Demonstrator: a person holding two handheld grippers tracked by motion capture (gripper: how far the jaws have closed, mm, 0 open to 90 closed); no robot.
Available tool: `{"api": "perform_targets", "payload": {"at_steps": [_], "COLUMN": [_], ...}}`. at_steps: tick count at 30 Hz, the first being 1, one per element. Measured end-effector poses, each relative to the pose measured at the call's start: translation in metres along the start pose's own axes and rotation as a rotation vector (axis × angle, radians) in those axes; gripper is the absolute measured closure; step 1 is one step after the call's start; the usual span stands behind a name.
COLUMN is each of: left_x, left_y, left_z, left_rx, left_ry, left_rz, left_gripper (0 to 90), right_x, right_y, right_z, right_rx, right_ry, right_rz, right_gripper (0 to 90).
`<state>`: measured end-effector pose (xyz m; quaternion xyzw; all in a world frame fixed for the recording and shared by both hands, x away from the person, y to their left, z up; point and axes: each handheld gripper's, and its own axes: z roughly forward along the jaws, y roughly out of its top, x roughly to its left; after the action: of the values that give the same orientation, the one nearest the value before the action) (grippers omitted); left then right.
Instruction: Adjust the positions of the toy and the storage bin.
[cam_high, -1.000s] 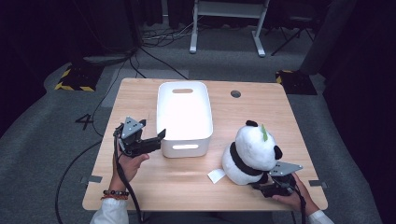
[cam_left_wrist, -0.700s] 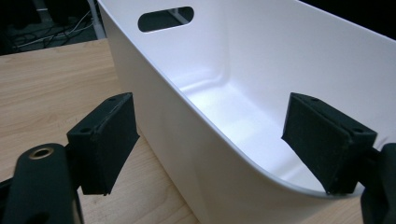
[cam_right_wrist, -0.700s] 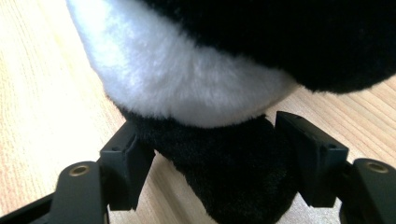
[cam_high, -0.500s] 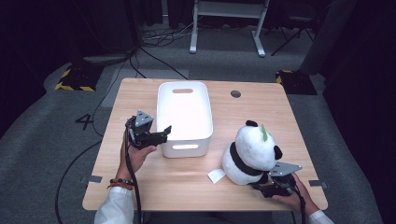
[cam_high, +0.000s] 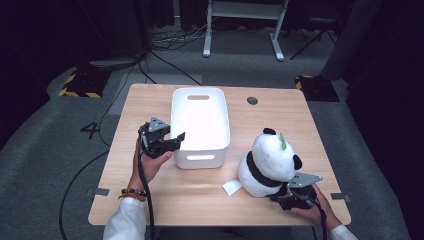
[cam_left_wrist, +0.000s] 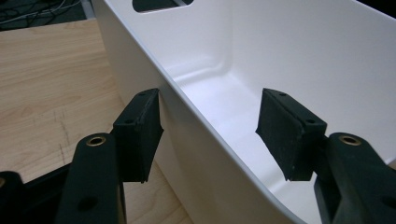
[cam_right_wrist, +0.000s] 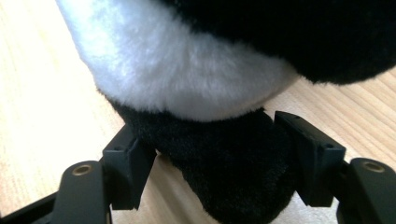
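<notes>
A white plastic bin (cam_high: 223, 116) stands in the middle of the wooden table (cam_high: 145, 102). My left gripper (cam_high: 175, 140) straddles its left wall near the front. In the left gripper view (cam_left_wrist: 210, 135) one pad lies against the outside of the bin (cam_left_wrist: 135, 56) and the other sits inside; the jaws have just been closing onto the wall. A black and white panda plush (cam_high: 270, 157) sits at the front right. My right gripper (cam_high: 283, 196) is behind its base. The right gripper view (cam_right_wrist: 217, 158) shows the pads pressing a black foot of the panda (cam_right_wrist: 187, 70), having just closed a little further.
A white tag (cam_high: 231, 187) from the plush lies on the table in front of the bin. A round cable hole (cam_high: 252, 100) sits near the far right edge. Bare wood lies left of the bin and along the front edge.
My left gripper moved right to the bin's left wall and its jaws closed over the rim. The right gripper and panda stayed where they were.
</notes>
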<state>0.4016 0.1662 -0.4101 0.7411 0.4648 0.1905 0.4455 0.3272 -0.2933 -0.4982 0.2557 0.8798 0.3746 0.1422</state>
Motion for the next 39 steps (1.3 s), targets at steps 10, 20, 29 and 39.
{"api": "perform_targets", "payload": {"at_steps": [10,20,29,39], "left_x": [-0.026,-0.059,-0.081,-0.089], "left_y": [-0.002,-0.001,-0.002,0.0], "left_z": [0.005,0.013,0.017,0.02], "left_rx": [0.004,0.033,0.038,0.047], "left_ry": [-0.039,-0.052,-0.034,-0.032], "left_rz": [0.014,0.031,0.036,0.029], "left_gripper": [39.5,33.2,26.2,23.0], "right_x": [-0.011,-0.024,-0.035,-0.04], "right_y": [0.002,0.0,-0.002,-0.005], "right_z": [0.003,0.001,-0.001,-0.003], "right_rx": [0.012,0.016,0.024,0.027], "right_ry": [-0.033,-0.053,-0.073,-0.086], "right_rz": [0.028,0.04,0.047,0.055], "right_gripper": [32.9,32.9,32.8,32.5]}}
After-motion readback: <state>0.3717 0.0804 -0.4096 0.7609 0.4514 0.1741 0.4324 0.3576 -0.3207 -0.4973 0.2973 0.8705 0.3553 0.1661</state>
